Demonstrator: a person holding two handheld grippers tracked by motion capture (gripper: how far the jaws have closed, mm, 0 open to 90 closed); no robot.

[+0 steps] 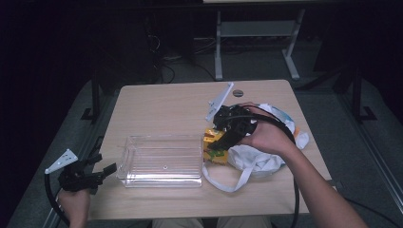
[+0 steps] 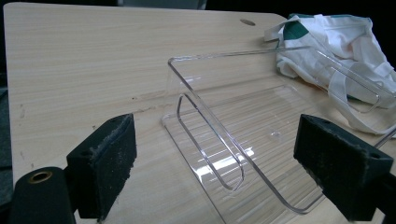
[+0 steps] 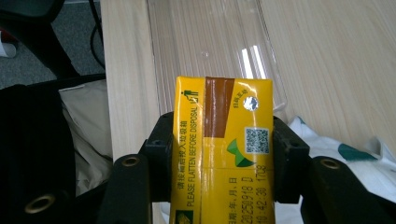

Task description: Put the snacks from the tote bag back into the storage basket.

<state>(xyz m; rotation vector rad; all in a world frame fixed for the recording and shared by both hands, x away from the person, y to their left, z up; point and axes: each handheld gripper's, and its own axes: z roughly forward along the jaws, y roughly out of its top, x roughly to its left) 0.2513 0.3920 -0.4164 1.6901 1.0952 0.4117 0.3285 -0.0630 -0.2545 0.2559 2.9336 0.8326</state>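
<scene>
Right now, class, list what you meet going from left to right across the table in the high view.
Left gripper → clear plastic tray → yellow drink carton held in the right gripper → white cloth bag.

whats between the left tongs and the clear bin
Nothing: in the left gripper view, bare tabletop runs from the open left tongs to the clear bin; the high view shows the same gap.

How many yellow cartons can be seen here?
1. The carton is held in the right claw, between the clear bin and the white bag. More cartons may be hidden inside the bag.
</scene>
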